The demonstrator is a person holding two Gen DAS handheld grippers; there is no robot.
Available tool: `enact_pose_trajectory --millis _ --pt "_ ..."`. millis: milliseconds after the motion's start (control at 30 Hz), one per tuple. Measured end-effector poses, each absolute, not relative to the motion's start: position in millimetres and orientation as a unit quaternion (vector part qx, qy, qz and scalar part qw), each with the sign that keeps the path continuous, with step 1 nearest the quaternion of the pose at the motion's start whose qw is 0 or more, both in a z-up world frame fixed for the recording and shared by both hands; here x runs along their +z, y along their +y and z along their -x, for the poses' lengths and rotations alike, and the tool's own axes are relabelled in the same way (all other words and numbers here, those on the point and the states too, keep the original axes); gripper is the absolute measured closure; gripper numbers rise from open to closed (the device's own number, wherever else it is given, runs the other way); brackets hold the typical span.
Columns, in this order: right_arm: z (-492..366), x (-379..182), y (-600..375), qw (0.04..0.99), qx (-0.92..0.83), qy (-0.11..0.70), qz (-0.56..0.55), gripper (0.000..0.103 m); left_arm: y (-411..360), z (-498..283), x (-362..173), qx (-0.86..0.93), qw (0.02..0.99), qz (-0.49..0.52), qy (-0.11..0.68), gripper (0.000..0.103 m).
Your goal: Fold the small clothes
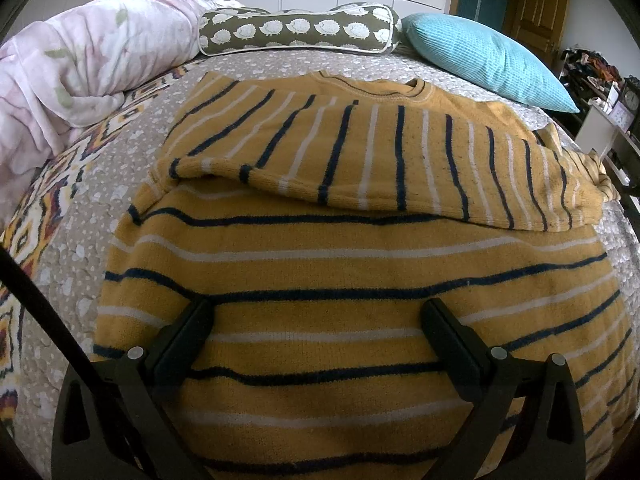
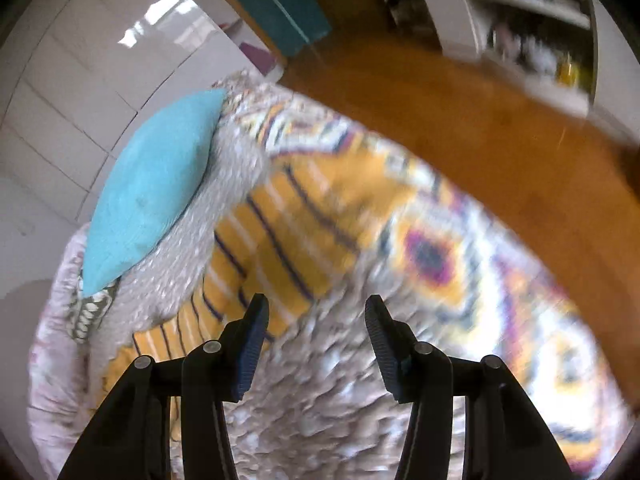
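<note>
Indoors, a mustard striped sweater (image 1: 360,248) lies mid-bed on a speckled grey quilt (image 1: 80,240), a teal pillow (image 1: 480,56) at the head edge, while the left gripper (image 1: 316,312) and right gripper (image 2: 316,312) gape wide, holding nothing.

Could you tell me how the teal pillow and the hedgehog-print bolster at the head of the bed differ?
The teal pillow is plain ribbed turquoise; the hedgehog-print bolster is olive with white hedgehogs and white piping. The pillow is flat with pointed corners; the bolster is a long roll. The pillow lies angled; the bolster lies crosswise. Both rest on the bedspread.
</note>
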State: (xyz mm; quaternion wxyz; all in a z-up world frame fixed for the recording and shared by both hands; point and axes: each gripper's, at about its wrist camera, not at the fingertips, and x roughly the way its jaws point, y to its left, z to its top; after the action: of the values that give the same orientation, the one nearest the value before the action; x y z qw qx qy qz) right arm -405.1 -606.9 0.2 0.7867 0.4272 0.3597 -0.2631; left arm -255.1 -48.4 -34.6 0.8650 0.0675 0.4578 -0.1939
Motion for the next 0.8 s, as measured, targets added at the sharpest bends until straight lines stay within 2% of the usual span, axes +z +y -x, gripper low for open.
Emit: enact_pose_trajectory --millis 200,267,300,533,633,800 --pt "368.0 -12.6 -614.1 0.784 -0.310 0.325 -0.427 0.049 -49.1 255.1 -34.7 -0.193 0.865 -0.067 0.458 0.000" --pt "363.0 -8.8 -616.9 0.787 -0.293 0.321 -0.439 0.090 -49.1 255.0 -34.7 -0.194 0.865 -0.067 0.458 0.000" --pt "360.8 -6.4 -619.6 0.786 -0.284 0.316 -0.449 0.093 -49.4 255.2 -34.7 -0.193 0.865 -0.067 0.458 0.000" --pt "390.0 83.9 -585.3 0.838 -0.324 0.299 -0.322 0.094 -43.4 255.8 -28.2 -0.212 0.863 -0.042 0.456 0.000" --pt "385.9 123.1 -541.5 0.861 -0.325 0.310 -0.239 0.094 -17.3 261.2 -0.5 -0.239 0.861 0.016 0.448 0.005" --pt "332.4 160.1 -419.4 0.904 -0.253 0.324 -0.119 0.094 49.5 308.5 60.7 -0.219 0.897 0.058 0.380 0.004"
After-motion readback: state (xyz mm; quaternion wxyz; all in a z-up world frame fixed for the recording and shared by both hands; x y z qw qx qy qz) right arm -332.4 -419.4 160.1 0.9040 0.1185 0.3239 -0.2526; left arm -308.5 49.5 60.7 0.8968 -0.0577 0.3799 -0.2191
